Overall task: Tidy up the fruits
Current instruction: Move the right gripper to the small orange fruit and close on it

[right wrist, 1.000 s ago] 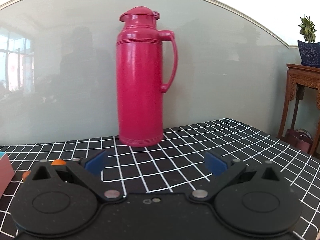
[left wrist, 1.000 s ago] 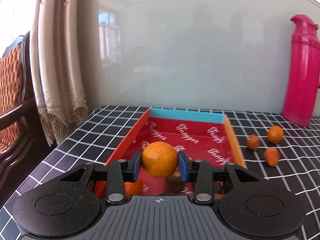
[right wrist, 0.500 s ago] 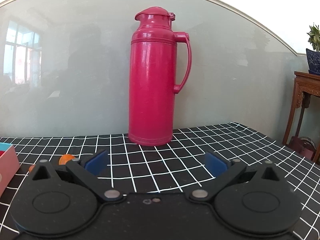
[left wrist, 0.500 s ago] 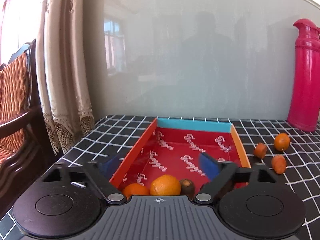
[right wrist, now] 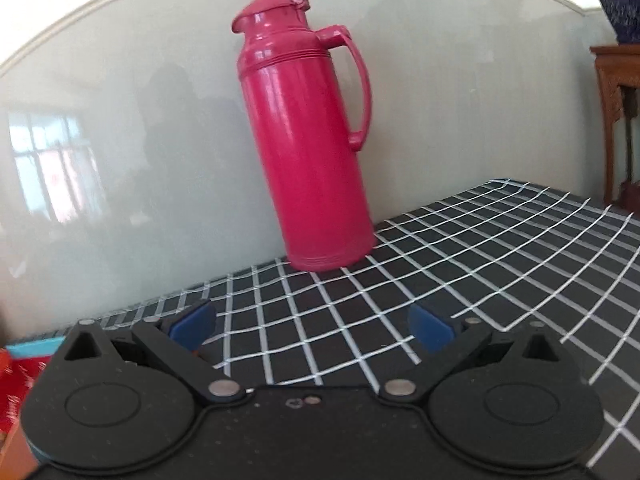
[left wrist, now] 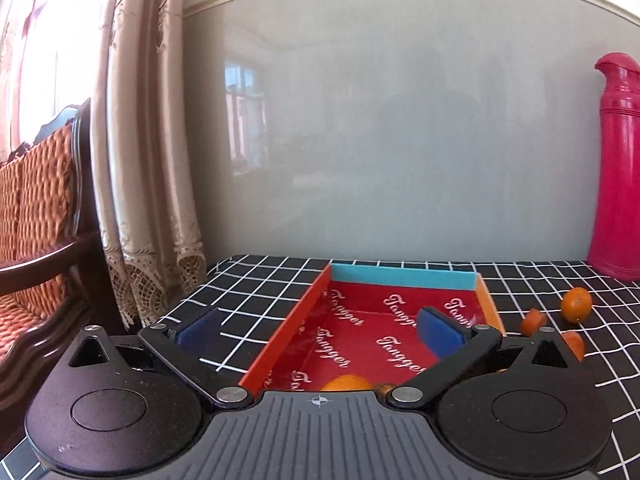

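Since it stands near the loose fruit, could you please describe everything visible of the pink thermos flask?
The pink thermos flask is a tall, glossy cylinder, plastic by its look, with a domed hinged lid shut over a pouring spout, ribbed bands below the neck and a loop handle on its right. It stands on the black checked tablecloth close to the pale wall, nothing else touching it.

The left gripper is held level, its two blue-padded fingers spread wide apart with nothing between them. The right gripper is rolled a little to one side, so its view sits tilted. Its blue-padded fingers are likewise spread wide and grip nothing. Neither gripper touches the surface.
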A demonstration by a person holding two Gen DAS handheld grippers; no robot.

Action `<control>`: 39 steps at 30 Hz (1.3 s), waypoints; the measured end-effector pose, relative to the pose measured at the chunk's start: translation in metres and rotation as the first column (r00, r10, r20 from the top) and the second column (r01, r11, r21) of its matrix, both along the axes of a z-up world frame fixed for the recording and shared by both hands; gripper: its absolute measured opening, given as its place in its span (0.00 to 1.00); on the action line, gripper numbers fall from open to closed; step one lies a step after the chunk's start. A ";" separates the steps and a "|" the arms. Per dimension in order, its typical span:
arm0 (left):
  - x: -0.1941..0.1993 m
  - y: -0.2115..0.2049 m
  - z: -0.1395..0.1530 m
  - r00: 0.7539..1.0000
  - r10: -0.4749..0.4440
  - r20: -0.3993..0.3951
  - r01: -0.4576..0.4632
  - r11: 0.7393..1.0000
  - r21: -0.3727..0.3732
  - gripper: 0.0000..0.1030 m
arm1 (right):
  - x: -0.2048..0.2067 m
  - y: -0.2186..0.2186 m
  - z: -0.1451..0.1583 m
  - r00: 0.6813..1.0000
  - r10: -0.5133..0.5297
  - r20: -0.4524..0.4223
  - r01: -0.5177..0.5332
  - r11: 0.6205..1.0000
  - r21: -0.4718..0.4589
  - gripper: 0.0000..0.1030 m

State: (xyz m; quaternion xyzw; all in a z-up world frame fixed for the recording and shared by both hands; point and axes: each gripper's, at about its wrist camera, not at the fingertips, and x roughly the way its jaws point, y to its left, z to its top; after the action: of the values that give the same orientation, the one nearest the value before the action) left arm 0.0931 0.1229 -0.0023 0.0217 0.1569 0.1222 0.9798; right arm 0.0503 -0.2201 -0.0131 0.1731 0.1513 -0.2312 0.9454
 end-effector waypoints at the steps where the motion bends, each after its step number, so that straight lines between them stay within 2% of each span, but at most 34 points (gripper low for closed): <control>1: 0.001 0.001 0.000 1.000 0.000 -0.004 0.000 1.000 0.001 1.00 | 0.002 0.002 -0.001 1.000 0.015 -0.014 -0.014 1.000 0.011 1.00; 5: 0.001 0.006 0.000 1.000 0.006 -0.007 -0.006 1.000 0.000 1.00 | 0.014 0.016 0.000 0.995 0.031 -0.091 -0.036 0.998 -0.055 1.00; 8: 0.002 0.009 -0.001 1.000 0.015 -0.009 -0.015 1.000 0.003 1.00 | 0.018 0.026 0.000 0.993 0.032 -0.112 -0.045 0.993 -0.112 1.00; 13: 0.000 0.016 0.000 0.999 0.035 -0.008 -0.035 0.999 0.002 1.00 | 0.024 0.038 -0.005 0.989 0.076 -0.126 -0.092 0.987 -0.130 1.00; 23: 0.003 0.037 -0.003 0.996 0.080 -0.028 -0.081 0.997 -0.011 1.00 | 0.047 0.070 -0.009 0.979 0.105 -0.175 -0.145 0.962 -0.233 1.00; 30: 0.003 0.051 -0.005 0.994 0.107 -0.035 -0.107 0.994 -0.002 1.00 | 0.067 0.094 -0.017 0.963 0.172 -0.205 -0.218 0.950 -0.224 1.00; 35: 0.000 0.068 -0.007 0.989 0.140 -0.039 -0.140 0.990 -0.008 1.00 | 0.081 0.111 -0.024 0.942 0.235 -0.239 -0.283 0.940 -0.192 0.91; 37: 0.000 0.075 -0.007 0.987 0.152 -0.042 -0.153 0.988 -0.008 1.00 | 0.088 0.117 -0.027 0.930 0.259 -0.261 -0.311 0.933 -0.183 0.79; 39: -0.001 0.082 -0.008 0.985 0.167 -0.045 -0.168 0.986 -0.014 1.00 | 0.093 0.120 -0.030 0.923 0.268 -0.276 -0.323 0.930 -0.178 0.74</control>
State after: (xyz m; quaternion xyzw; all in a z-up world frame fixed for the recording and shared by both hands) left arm 0.0925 0.2052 -0.0102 0.0026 0.1807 0.2022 0.9625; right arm 0.1432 -0.0997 -0.0435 0.0123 0.2659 -0.1202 0.9564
